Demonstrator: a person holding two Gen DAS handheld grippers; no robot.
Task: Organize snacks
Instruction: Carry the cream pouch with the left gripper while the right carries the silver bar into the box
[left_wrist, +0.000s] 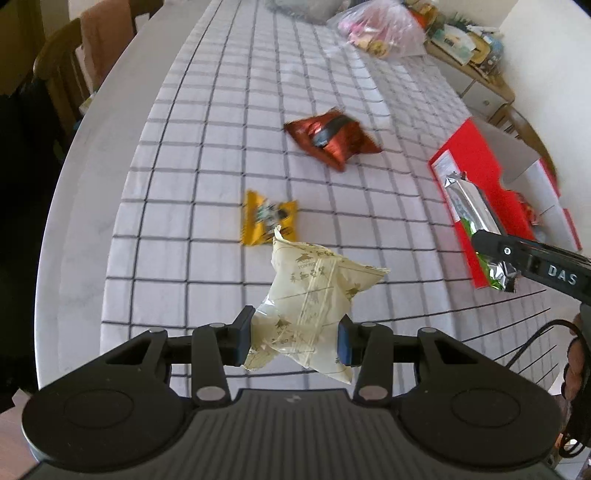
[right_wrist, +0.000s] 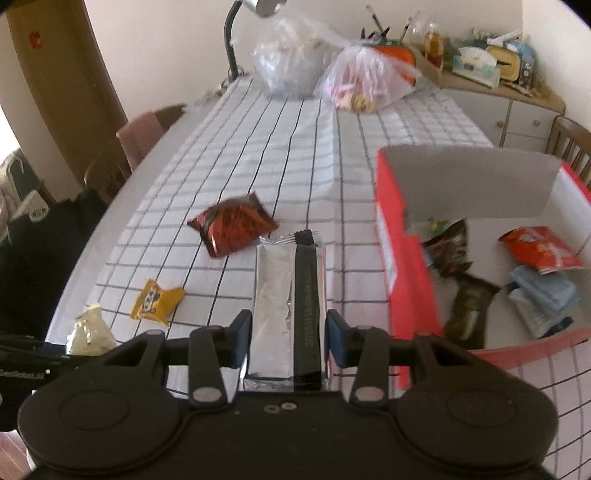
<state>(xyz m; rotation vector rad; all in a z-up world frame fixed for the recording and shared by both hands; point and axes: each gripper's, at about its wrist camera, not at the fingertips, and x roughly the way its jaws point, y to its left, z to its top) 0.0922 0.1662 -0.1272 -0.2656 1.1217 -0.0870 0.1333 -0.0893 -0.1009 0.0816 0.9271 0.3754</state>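
My left gripper (left_wrist: 293, 341) is shut on a cream snack packet (left_wrist: 314, 295), lifted above the checked tablecloth. My right gripper (right_wrist: 288, 341) is shut on a long silver foil pack (right_wrist: 286, 302), held up just left of the red box (right_wrist: 402, 258). That same silver pack (left_wrist: 472, 214) and the right gripper's black fingers (left_wrist: 517, 254) show at the right of the left wrist view, in front of the red box (left_wrist: 476, 158). On the cloth lie a dark red packet (left_wrist: 332, 138) and a small yellow packet (left_wrist: 267, 218). Inside the box lie several snack packets (right_wrist: 539, 251).
Two clear plastic bags (right_wrist: 365, 83) sit at the table's far end beside a desk lamp (right_wrist: 236, 40). A cluttered cabinet (right_wrist: 491, 74) stands behind the table. Wooden chairs (left_wrist: 62, 62) flank the table's left side. The box's grey flap (right_wrist: 472, 181) hangs over its opening.
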